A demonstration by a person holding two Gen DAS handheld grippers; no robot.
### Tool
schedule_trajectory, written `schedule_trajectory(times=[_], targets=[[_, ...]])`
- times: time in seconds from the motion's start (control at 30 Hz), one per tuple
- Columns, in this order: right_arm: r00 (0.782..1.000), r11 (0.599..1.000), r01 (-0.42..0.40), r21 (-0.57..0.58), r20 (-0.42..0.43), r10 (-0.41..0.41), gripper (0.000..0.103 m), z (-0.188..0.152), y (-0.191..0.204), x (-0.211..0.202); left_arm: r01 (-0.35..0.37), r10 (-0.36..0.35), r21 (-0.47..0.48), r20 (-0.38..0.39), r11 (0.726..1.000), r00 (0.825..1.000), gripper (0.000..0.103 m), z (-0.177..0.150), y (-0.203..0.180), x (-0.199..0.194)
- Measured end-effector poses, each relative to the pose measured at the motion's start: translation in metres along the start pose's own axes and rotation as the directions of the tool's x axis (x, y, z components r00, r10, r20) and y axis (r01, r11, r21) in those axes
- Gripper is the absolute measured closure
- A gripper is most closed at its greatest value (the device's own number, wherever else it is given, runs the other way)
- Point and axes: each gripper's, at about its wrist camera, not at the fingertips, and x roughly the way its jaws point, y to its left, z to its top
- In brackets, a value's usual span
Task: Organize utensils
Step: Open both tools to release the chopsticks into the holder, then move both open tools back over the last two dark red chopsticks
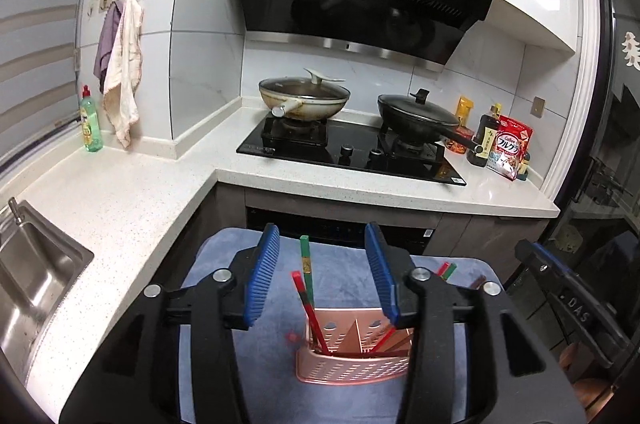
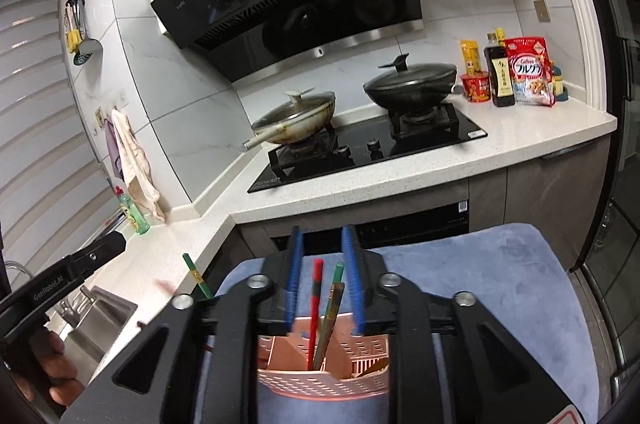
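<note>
A pink perforated utensil holder (image 1: 352, 356) stands on a blue mat (image 1: 224, 256); it also shows in the right wrist view (image 2: 320, 380). Red and green chopsticks (image 1: 306, 288) stand in its left compartment, and more lean in the right one (image 1: 382, 338). My left gripper (image 1: 322, 240) is open above the holder, with nothing between its blue pads. My right gripper (image 2: 322, 236) is open over the holder, and a red and a green chopstick (image 2: 326, 308) stand in the gap between its pads, not gripped.
A white counter (image 1: 132, 192) runs left to a steel sink (image 1: 32, 276). A black hob (image 1: 352, 152) carries two lidded pans. Bottles and a cereal bag (image 1: 510, 152) stand at the far right. A green soap bottle (image 1: 90, 122) stands by the window.
</note>
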Motion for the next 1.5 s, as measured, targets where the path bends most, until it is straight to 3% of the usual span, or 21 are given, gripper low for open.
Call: schedule_trajectory(times=[0.3,0.63,0.77,1.13,1.5], targets=[[0.999,0.998,-0.021,-0.056,0.024,0.023,0.07,-0.005,0.015,-0.037,-0.019,0.018,0.034,0.01,0.999,1.0,0.053,-0.008,-0.009,-0.027],[1.0,0.993,-0.013,-0.12,-0.007,0.012,0.062,-0.042,0.022,-0.08,-0.043,0.044,0.034,-0.034,0.998,0.998,0.053,-0.043,0.005,-0.052],[0.999,0.989,-0.011,-0.15,-0.046,0.004,0.061,-0.071,0.026,-0.093,-0.073,0.076,0.043,-0.063,0.996,0.995,0.047,-0.07,0.012,-0.059],[0.984,0.978,0.013,-0.208,-0.171,-0.049,0.061,-0.155,0.027,-0.111,-0.099,0.109,0.061,-0.186,0.993,0.976,0.047,-0.154,0.019,-0.07],[0.936,0.974,-0.015,-0.226,-0.346,-0.065,0.061,-0.247,0.028,-0.124,-0.121,0.134,0.059,-0.333,0.991,0.933,0.047,-0.235,0.03,-0.079]])
